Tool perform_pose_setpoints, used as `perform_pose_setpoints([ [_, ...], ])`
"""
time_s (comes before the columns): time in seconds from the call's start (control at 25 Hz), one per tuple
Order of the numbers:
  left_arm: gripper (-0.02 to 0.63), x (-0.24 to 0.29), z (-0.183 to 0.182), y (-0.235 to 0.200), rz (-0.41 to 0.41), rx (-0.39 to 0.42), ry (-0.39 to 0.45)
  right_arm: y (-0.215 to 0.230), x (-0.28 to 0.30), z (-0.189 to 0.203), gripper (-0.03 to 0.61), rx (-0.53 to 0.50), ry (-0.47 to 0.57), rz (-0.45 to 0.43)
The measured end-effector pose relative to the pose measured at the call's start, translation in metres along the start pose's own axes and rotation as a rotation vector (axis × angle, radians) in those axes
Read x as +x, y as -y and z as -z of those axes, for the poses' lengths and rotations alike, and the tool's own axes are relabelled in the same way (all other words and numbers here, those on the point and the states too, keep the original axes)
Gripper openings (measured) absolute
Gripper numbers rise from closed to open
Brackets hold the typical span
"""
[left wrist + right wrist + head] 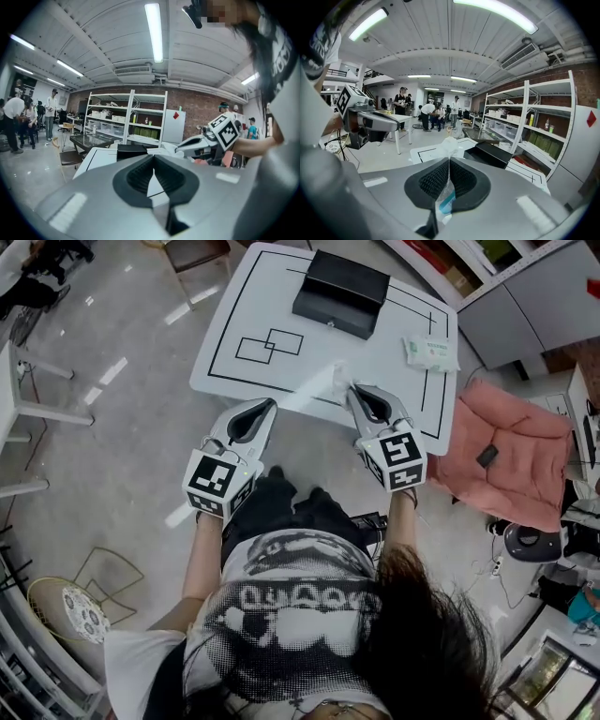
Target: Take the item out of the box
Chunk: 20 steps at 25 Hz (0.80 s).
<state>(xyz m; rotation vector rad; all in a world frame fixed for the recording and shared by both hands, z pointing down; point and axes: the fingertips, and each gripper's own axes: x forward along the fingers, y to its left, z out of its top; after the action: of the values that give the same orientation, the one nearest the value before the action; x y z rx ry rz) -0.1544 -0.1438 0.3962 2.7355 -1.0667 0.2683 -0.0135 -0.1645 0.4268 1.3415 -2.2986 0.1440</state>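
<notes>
The black box (339, 292) stands closed at the far edge of the white table (234, 315), with its lid down. My right gripper (352, 390) is over the table's near edge, shut on a crumpled clear plastic bag (337, 378). In the right gripper view the bag (450, 146) sticks out past the fingertips, with a blue-printed part lower between the pads, and the box (492, 154) lies ahead. My left gripper (270, 405) hovers beside it over the near edge, shut and holding nothing; its pads meet at the tip (153, 157). The box (131, 151) shows beyond it.
A pack of wipes (431, 352) lies at the table's right edge. A pink cushioned seat (511, 460) stands to the right and a brown chair (197, 254) behind the table. Metal shelves (140, 117) and several people fill the background.
</notes>
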Motion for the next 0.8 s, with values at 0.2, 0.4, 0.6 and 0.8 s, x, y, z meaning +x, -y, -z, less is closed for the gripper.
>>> perform_pose_setpoints([
  [0.2,0.000,0.010,-0.002,0.033,-0.016,0.007,0.000,0.007,-0.033,0.015,0.008,-0.001,0.010,-0.021],
  [0.4,0.000,0.015,0.001,0.075,-0.039,0.006,-0.010,0.015,-0.070,0.031,0.008,0.002,0.036,-0.048],
  [0.6,0.000,0.015,0.003,0.116,-0.059,0.009,-0.007,0.018,-0.103,0.044,0.008,0.007,0.065,-0.081],
  [0.8,0.000,0.010,0.006,0.145,-0.089,0.021,0.001,0.013,-0.126,0.055,0.008,-0.003,0.088,-0.116],
])
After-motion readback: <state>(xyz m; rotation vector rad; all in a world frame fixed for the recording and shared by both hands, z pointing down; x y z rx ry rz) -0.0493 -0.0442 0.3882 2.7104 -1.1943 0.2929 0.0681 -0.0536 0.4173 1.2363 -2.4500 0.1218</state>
